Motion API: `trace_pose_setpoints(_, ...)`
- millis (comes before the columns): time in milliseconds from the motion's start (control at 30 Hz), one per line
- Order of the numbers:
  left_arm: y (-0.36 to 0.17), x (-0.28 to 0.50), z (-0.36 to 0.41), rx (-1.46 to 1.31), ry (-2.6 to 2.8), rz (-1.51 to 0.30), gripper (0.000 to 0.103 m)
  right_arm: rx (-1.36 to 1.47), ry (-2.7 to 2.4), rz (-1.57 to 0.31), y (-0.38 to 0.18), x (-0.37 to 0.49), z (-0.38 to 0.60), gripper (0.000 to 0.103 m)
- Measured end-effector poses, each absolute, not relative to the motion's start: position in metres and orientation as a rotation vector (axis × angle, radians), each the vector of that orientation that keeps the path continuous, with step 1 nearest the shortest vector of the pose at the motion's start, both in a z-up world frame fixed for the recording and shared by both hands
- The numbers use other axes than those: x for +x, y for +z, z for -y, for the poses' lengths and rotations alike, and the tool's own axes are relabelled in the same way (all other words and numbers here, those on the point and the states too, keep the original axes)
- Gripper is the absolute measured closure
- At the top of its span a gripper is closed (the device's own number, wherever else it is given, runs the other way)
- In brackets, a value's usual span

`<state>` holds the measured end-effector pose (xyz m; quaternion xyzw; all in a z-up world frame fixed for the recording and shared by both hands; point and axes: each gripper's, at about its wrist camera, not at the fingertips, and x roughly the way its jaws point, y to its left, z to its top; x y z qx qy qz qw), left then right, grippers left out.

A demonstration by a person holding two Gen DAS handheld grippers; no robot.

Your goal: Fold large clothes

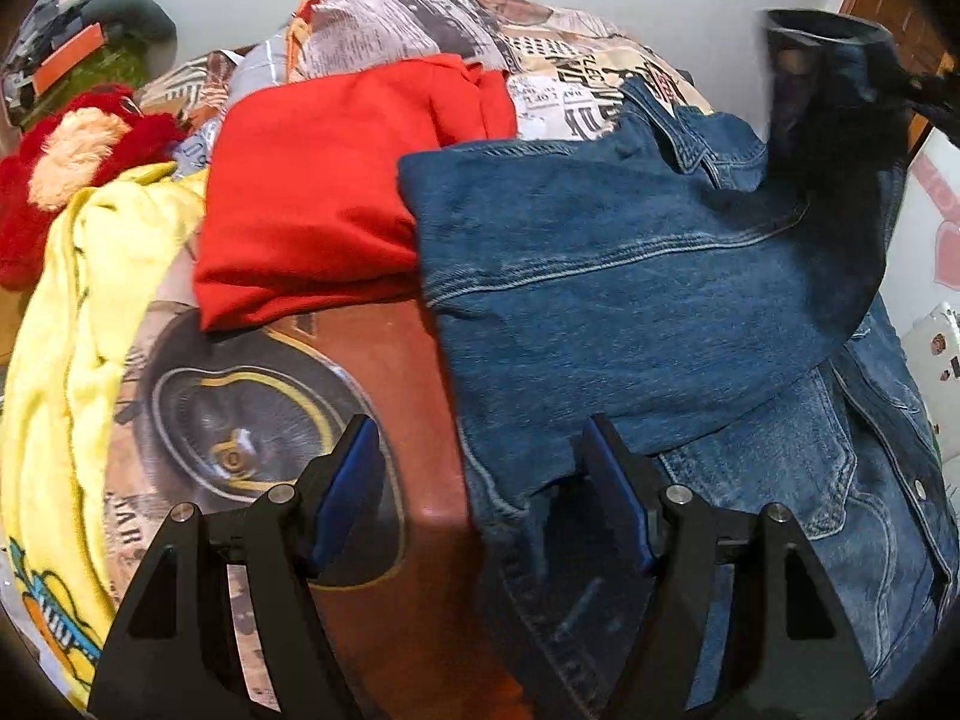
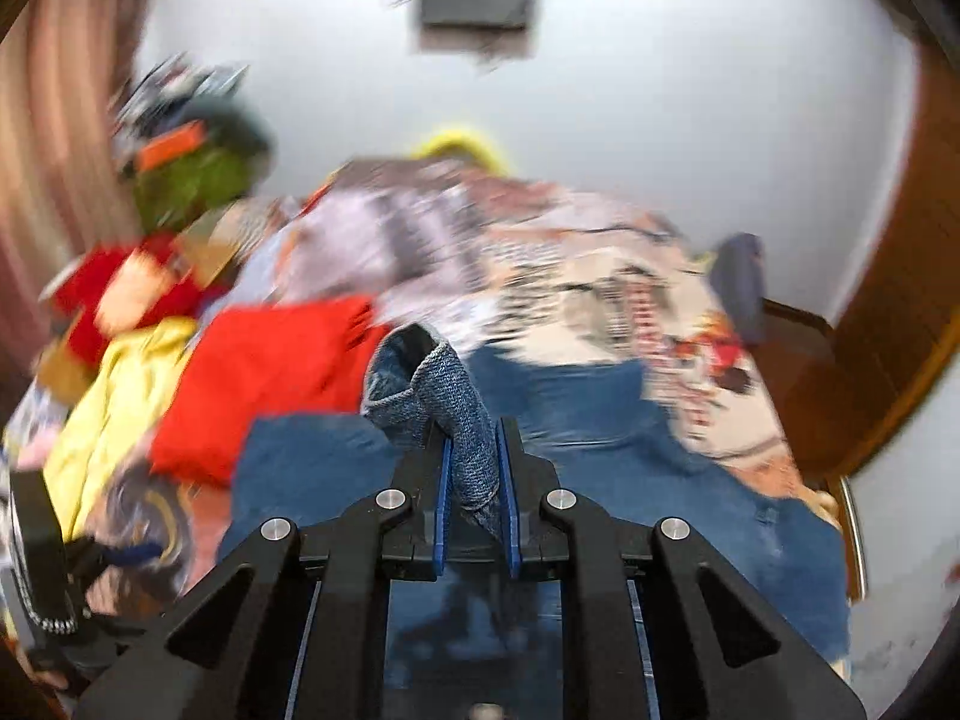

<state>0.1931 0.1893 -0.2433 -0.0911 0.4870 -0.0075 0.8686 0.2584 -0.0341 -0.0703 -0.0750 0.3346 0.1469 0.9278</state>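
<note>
A blue denim jacket (image 1: 660, 312) lies on the bed with printed cover. My left gripper (image 1: 483, 456) is open and empty, low over the jacket's near left edge. My right gripper (image 2: 474, 468) is shut on the jacket's sleeve cuff (image 2: 432, 396) and holds it lifted; the raised sleeve and cuff show at the upper right of the left wrist view (image 1: 840, 60). The jacket body (image 2: 600, 438) lies below the right gripper. The right wrist view is blurred by motion.
A folded red garment (image 1: 336, 180) lies left of the jacket, a yellow garment (image 1: 90, 312) further left, a red plush toy (image 1: 66, 162) at the far left. The printed bed cover (image 1: 420, 18) is bunched behind. A wooden door (image 2: 900, 312) stands at right.
</note>
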Motion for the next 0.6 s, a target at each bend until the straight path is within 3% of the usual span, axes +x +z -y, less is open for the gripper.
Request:
trace_pose_setpoints(167, -0.253, 0.197, -0.179, -0.159, -0.013, -1.055, 0.033, -0.041, 0.178, -0.724, -0.079, 0.265, 0.098, 0.091)
trace_pose_setpoints(433, -0.256, 0.196, -0.168, -0.108, 0.04, -1.086, 0.033, 0.112, 0.14, -0.907, -0.137, 0.286, 0.168, 0.092)
trace_pose_setpoints(600, -0.228, 0.196, -0.165, -0.086, 0.116, -1.038, 0.033, 0.168, 0.254, -0.846, -0.115, 0.294, 0.173, 0.092)
